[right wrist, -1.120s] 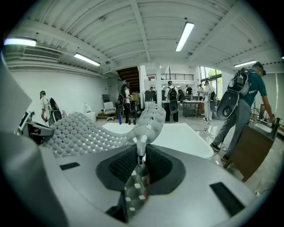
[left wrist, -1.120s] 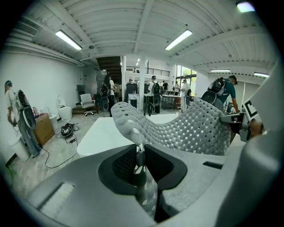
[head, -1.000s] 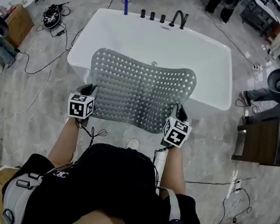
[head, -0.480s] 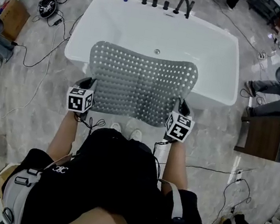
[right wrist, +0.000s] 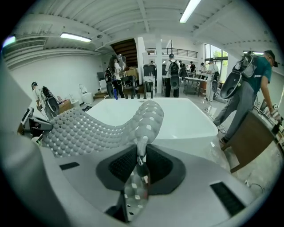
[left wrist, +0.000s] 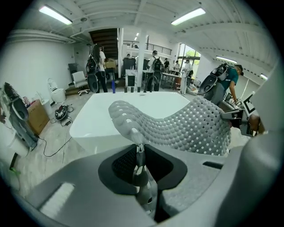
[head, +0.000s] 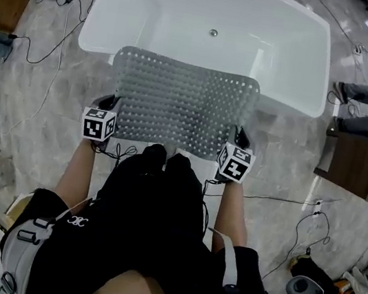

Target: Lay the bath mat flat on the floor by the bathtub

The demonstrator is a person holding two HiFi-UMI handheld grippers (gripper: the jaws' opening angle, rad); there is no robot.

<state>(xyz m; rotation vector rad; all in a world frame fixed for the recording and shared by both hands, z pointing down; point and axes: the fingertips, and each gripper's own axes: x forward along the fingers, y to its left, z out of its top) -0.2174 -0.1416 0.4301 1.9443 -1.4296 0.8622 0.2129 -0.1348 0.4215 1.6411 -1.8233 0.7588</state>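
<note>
We hold the bath mat [head: 181, 104] mid-frame, long axis left-right along the bathtub [head: 157, 13] above it, L gripper [head: 109, 104] clamped on its lower-left corner, R gripper [head: 238, 138] jaws opening w/ lower-right corner between them

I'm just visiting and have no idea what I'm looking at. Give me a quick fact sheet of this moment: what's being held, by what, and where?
held thing: grey perforated bath mat
left tongs: pinching the mat's left edge
right tongs: the mat's right edge is between them, jaws opening
mat shape: hanging between the two tongs, sagging in the middle
place: above the floor, in front of the near side of the white bathtub
laid flat: not yet
</note>
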